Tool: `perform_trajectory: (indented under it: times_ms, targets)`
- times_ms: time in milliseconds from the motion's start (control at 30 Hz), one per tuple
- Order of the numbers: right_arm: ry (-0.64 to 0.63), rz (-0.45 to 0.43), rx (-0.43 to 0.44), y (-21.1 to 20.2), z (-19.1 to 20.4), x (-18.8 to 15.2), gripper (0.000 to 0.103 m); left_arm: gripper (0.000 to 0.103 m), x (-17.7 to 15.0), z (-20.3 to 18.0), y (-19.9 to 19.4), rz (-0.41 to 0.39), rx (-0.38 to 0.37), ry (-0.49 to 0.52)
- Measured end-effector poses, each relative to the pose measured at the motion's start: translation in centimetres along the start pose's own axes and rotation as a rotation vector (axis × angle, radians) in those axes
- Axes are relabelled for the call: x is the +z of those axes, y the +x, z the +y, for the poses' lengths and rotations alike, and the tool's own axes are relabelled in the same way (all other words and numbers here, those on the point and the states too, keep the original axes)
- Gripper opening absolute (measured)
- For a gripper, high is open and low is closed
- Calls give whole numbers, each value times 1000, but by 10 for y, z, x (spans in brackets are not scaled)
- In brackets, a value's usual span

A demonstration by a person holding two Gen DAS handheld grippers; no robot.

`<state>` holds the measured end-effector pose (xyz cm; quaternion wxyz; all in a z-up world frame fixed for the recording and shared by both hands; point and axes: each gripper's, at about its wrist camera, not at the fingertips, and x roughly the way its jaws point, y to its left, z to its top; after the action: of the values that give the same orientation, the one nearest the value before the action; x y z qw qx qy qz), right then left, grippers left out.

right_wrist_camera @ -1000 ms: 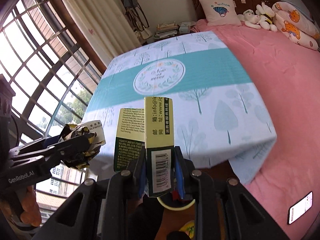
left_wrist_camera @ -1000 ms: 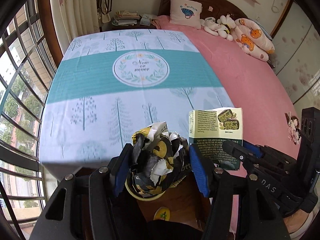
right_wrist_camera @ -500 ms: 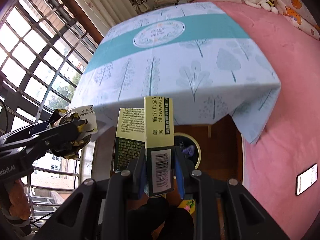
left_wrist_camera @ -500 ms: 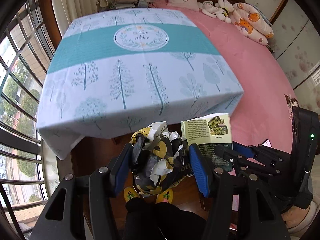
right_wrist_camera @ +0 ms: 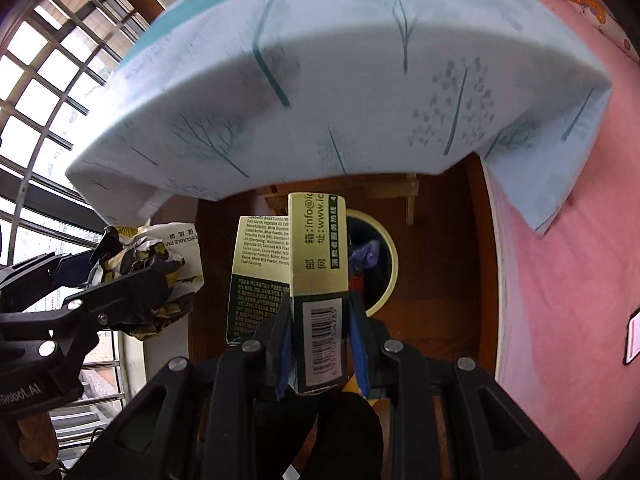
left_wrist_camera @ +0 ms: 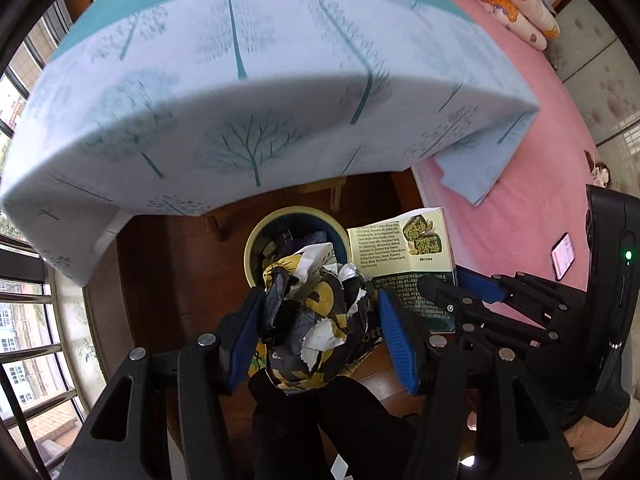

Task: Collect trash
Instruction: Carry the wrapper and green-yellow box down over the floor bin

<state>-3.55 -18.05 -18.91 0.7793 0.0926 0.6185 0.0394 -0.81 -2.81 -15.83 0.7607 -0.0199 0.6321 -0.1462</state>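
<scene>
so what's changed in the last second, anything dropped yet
Nothing dropped. Both grippers tipped down off the tabletop toward the floor, bringing the trash bin under the table into view. The left gripper still clamps the crumpled wrapper, and the right gripper still clamps the green box.

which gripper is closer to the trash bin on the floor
Left. The left gripper holds its crumpled wrapper right over the trash bin; the right gripper, clamping the box, sits off to its side.
</scene>
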Motion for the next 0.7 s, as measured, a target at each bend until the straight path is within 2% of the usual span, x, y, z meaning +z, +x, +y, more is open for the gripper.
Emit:
perform_trajectory:
  times_ms: [367,700]
  targets:
    - [105,78,-66,121,-44,-22,25,56,1,22,134,71,-11,-20]
    - [109,88,-102,190,-65,-27,25,58,-1,18,228,103,11,42]
